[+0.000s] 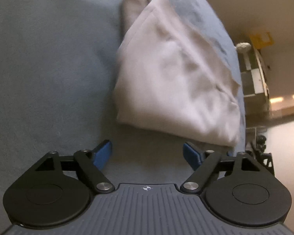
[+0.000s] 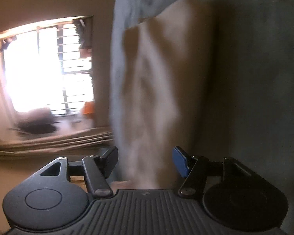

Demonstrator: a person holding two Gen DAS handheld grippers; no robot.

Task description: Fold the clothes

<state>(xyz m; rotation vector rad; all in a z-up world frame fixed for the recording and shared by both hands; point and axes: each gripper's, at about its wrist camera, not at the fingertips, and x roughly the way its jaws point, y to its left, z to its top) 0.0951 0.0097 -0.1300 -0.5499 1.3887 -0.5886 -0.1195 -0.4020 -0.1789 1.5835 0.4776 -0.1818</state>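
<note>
The pale folded garment is lying on the blue-grey bed, close to the bed's edge where the floor begins. The left claw is hanging just before the near edge of the garment, its blue pads standing wide apart and holding nothing. The right claw is also standing open — the cloth is stretching away beyond its jaws, but the pads are not pressing on it.

To finish well, I would be checking that the edges are lying even before leaving the bundle, and pressing it flat if they are not.

The right view is strongly blurred and half blinded by a bright window — whether the cloth is really passing between those fingers I cannot tell.
</note>
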